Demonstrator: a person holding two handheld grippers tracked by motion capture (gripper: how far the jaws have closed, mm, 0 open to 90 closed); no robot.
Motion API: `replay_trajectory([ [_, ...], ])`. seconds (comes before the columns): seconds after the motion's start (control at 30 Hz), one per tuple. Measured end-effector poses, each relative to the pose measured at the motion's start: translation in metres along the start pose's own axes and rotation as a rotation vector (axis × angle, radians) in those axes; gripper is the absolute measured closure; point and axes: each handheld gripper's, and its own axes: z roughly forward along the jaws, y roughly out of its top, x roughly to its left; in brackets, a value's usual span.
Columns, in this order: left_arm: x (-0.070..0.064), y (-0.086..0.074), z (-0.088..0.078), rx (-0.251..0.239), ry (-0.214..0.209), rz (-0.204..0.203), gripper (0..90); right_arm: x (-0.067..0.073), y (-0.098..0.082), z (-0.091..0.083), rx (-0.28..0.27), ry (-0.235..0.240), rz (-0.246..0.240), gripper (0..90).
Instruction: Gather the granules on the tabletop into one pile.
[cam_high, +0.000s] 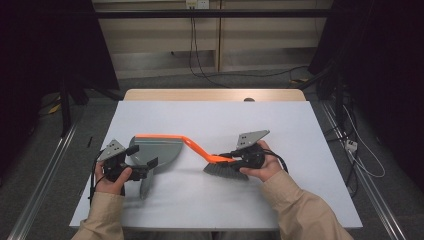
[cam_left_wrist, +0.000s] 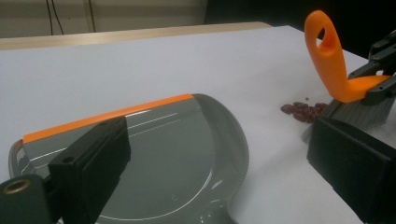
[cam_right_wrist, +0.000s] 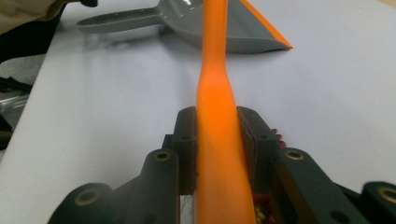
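So the brush (cam_high: 227, 167) looks like light moulded plastic: a stiff orange handle that curves up and ends in a loop, with a row of soft dark grey bristles underneath. I'd guess it weighs next to nothing, but that smooth handle is probably a bit slippery and could twist in a pinch. The flat stretch of handle just above the bristle block seems like the sensible place to grab, and that's exactly where the right gripper (cam_right_wrist: 219, 154) has it, jaws clamped on either side of the orange.

It sits around the middle of the worktop (cam_high: 300, 130), a bit toward the near edge, bristles down, right behind a little heap of dark red bits (cam_left_wrist: 302, 111).

The dustpan (cam_high: 157, 150) is grey with an orange lip, thin and rigid-looking, lying flat toward the near left corner. It'll likely slide on the smooth white top unless pinned. The left gripper (cam_high: 142, 166) hovers over the pan, jaws spread apart with nothing between them.
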Motion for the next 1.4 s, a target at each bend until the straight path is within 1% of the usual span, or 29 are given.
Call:
replay_trajectory([
  [0.03, 0.000, 0.000, 0.000, -0.002, 0.000, -0.004, 5.9, -0.002, -0.001, 0.000, -0.008, -0.011, 0.000, 71.0],
  [0.1, 0.001, 0.000, 0.000, 0.000, 0.001, -0.004, 5.9, -0.006, -0.001, 0.000, -0.014, -0.013, 0.003, 71.0],
  [0.17, 0.000, 0.000, 0.001, -0.004, 0.001, -0.009, 5.9, -0.008, 0.000, 0.000, -0.014, -0.028, -0.003, 71.1],
  [0.23, 0.000, 0.000, 0.001, -0.003, -0.001, -0.008, 5.9, -0.009, 0.001, 0.000, -0.020, -0.021, 0.007, 71.1],
  [0.3, 0.000, 0.000, 0.001, -0.004, -0.001, -0.009, 5.9, -0.009, 0.002, -0.002, -0.020, -0.028, 0.000, 71.1],
  [0.4, 0.000, 0.000, 0.001, -0.003, 0.001, -0.009, 5.9, -0.010, 0.007, -0.009, -0.050, -0.036, 0.003, 71.1],
  [0.5, 0.000, 0.000, 0.000, -0.001, 0.001, -0.002, 5.9, -0.011, 0.012, -0.022, -0.084, -0.087, 0.013, 71.0],
  [0.57, 0.000, 0.000, 0.000, -0.002, 0.000, -0.003, 5.9, -0.014, 0.012, -0.030, -0.097, -0.128, 0.033, 71.0],
  [0.63, 0.000, 0.000, 0.000, -0.002, -0.001, -0.001, 5.9, -0.019, 0.009, -0.037, -0.089, -0.173, 0.042, 71.0],
  [0.67, -0.001, 0.000, 0.000, -0.007, -0.002, -0.008, 5.9, -0.020, 0.008, -0.039, -0.085, -0.184, 0.044, 71.0],
  [0.77, -0.001, 0.000, 0.000, -0.005, -0.005, -0.004, 5.9, -0.024, 0.003, -0.043, -0.080, -0.224, 0.050, 71.0],
  [0.8, -0.001, 0.000, 0.001, -0.001, -0.004, -0.005, 5.9, -0.026, 0.002, -0.044, -0.076, -0.251, 0.044, 71.0],
  [0.83, -0.001, 0.000, 0.001, -0.001, -0.004, -0.003, 5.9, -0.028, 0.000, -0.043, -0.074, -0.276, 0.044, 71.0],
  [0.9, -0.001, 0.000, 0.001, 0.000, -0.005, -0.002, 5.9, -0.032, -0.003, -0.043, -0.079, -0.302, 0.058, 71.0],
  [0.97, -0.001, 0.000, 0.001, -0.001, -0.005, -0.003, 5.9, -0.035, -0.007, -0.040, -0.070, -0.329, 0.062, 71.0],
  [1.07, 0.000, 0.000, 0.000, -0.002, -0.001, 0.000, 5.9, -0.034, -0.014, -0.032, -0.046, -0.373, 0.062, 71.0],
  [1.1, 0.000, 0.000, 0.000, 0.000, -0.001, -0.004, 5.9, -0.033, -0.016, -0.029, -0.042, -0.377, 0.063, 71.1],
  [1.13, 0.000, 0.000, 0.000, 0.000, 0.001, -0.006, 5.9, -0.032, -0.018, -0.027, -0.058, -0.378, 0.072, 71.1],
  [1.17, 0.000, 0.000, -0.001, 0.001, 0.001, -0.004, 5.9, -0.030, -0.019, -0.026, -0.065, -0.369, 0.078, 71.1],
  [1.23, 0.000, 0.000, 0.000, 0.000, 0.001, -0.006, 5.9, -0.025, -0.017, -0.021, -0.072, -0.380, 0.068, 71.1],
  [1.27, 0.000, 0.000, 0.000, 0.001, 0.000, -0.001, 5.9, -0.022, -0.017, -0.019, -0.073, -0.368, 0.065, 71.1],
  [1.33, -0.001, 0.000, 0.001, 0.000, -0.002, -0.009, 5.9, -0.019, -0.014, -0.015, -0.068, -0.376, 0.047, 71.1],
  [1.37, -0.001, 0.000, 0.001, 0.001, -0.002, -0.008, 5.9, -0.017, -0.012, -0.012, -0.078, -0.360, 0.049, 71.1],
  [1.4, -0.002, 0.000, 0.001, 0.000, -0.003, -0.007, 5.9, -0.016, -0.012, -0.010, -0.079, -0.364, 0.046, 71.1],
])
